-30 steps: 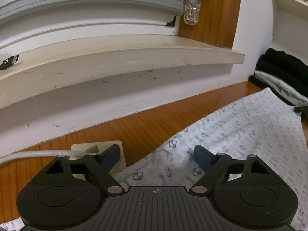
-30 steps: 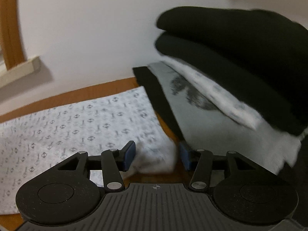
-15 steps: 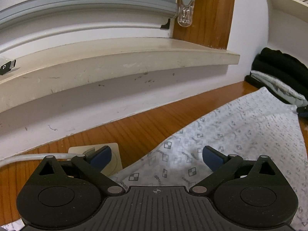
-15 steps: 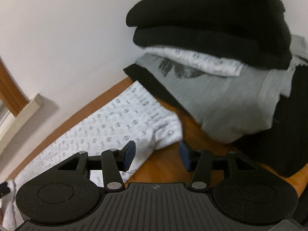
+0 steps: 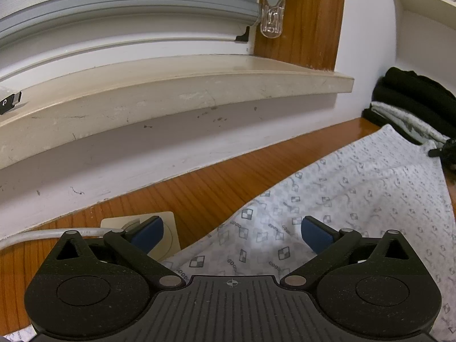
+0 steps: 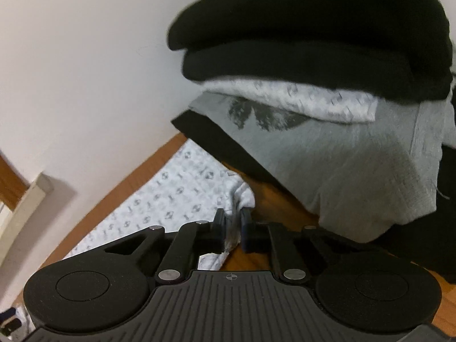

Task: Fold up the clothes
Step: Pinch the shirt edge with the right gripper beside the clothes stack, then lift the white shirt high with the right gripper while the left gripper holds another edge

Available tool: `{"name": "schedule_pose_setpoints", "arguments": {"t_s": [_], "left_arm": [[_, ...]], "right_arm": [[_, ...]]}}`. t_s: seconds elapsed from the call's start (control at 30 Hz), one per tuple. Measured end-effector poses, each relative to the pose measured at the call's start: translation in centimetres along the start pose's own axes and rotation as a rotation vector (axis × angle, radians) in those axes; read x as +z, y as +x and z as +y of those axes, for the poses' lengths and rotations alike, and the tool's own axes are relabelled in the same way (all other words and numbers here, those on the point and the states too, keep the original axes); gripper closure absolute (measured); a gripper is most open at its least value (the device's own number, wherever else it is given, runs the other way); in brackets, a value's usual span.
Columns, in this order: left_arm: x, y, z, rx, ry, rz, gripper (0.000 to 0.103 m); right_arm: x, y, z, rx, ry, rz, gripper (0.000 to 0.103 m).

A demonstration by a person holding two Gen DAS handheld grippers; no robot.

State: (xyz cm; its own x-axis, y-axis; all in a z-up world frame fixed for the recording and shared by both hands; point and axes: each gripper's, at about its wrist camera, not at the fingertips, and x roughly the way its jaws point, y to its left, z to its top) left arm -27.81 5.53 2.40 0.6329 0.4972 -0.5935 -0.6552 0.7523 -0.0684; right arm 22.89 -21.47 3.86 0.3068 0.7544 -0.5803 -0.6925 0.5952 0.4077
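Observation:
A white garment with a small grey print [image 5: 356, 199] lies spread on the wooden tabletop [image 5: 199, 191]. My left gripper [image 5: 232, 230] hovers open over its near-left edge, blue pads wide apart, nothing between them. In the right wrist view the same printed garment [image 6: 171, 196] runs back to the left, and my right gripper [image 6: 231, 222] is shut on its bunched corner, cloth pinched between the fingers. That corner sits just in front of a stack of folded clothes [image 6: 327, 156].
The stack holds black, grey and white folded pieces against a white wall [image 6: 85, 57]; the stack [image 5: 407, 105] also shows at far right. A window sill [image 5: 171, 91], a blind-cord pull [image 5: 272, 14], and a beige socket plate [image 5: 171, 239] with a white cable [image 5: 42, 235] lie ahead.
My right gripper has closed on the garment's corner, where it stood open before. The left gripper's fingers have spread wider and it has shifted slightly over the cloth edge.

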Motion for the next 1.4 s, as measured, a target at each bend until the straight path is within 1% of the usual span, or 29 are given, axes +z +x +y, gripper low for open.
{"name": "schedule_pose_setpoints", "arguments": {"t_s": [0.13,0.23,0.33,0.43,0.53,0.67,0.77,0.93,0.97,1.03,1.07,1.17,1.23,1.3,1.33,1.4], "left_arm": [[0.0,-0.1,0.0,0.003,0.000,-0.003,0.000],[-0.1,-0.3,0.1,0.007,-0.009,-0.016,0.000],[-0.1,-0.7,0.4,0.004,-0.025,-0.040,0.000],[0.2,-1.3,0.6,0.002,-0.041,-0.071,0.000],[0.8,-2.4,1.0,-0.017,-0.096,-0.079,0.000],[0.9,-4.5,1.5,-0.116,-0.215,-0.088,0.000],[0.5,-5.1,1.4,-0.155,-0.258,-0.067,0.000],[0.1,-5.3,0.5,-0.207,-0.298,-0.022,0.007],[0.2,-5.2,0.0,-0.208,-0.289,-0.022,0.010],[0.8,-5.2,-1.3,-0.209,-0.248,-0.032,0.020],[1.3,-5.1,-2.2,-0.216,-0.219,-0.038,0.031],[2.8,-4.8,-5.3,-0.237,-0.122,-0.045,0.033],[4.0,-4.0,-7.8,-0.238,-0.044,-0.034,0.031],[4.8,-2.8,-10.0,-0.232,0.027,-0.001,0.025],[5.1,-2.2,-11.1,-0.228,0.061,0.018,0.025],[5.3,-1.5,-11.9,-0.216,0.093,0.038,0.026]], "right_arm": [[0.5,-1.5,2.7,0.026,-0.094,-0.071,0.094],[0.9,-2.5,6.4,0.061,-0.196,-0.113,0.094],[0.4,-3.6,11.0,0.144,-0.292,-0.144,0.094],[-3.3,-4.5,14.6,0.253,-0.396,-0.096,0.094],[-7.1,-5.5,18.1,0.363,-0.499,-0.045,0.094],[-12.1,-6.8,22.7,0.510,-0.635,0.026,0.094],[-15.9,-7.7,26.2,0.621,-0.737,0.079,0.094],[-17.1,-7.7,25.6,0.624,-0.743,0.084,0.094],[-17.4,-7.7,25.4,0.624,-0.744,0.085,0.094],[-17.8,-7.6,25.1,0.624,-0.745,0.086,0.094],[-18.0,-7.6,25.0,0.624,-0.745,0.087,0.094],[-18.7,-7.6,24.5,0.623,-0.747,0.089,0.094],[-19.1,-7.5,24.2,0.623,-0.748,0.090,0.094],[-19.5,-7.5,23.8,0.623,-0.749,0.091,0.094],[-19.6,-7.5,23.8,0.625,-0.751,0.088,0.094],[-19.7,-7.6,23.7,0.631,-0.757,0.081,0.094]]}}
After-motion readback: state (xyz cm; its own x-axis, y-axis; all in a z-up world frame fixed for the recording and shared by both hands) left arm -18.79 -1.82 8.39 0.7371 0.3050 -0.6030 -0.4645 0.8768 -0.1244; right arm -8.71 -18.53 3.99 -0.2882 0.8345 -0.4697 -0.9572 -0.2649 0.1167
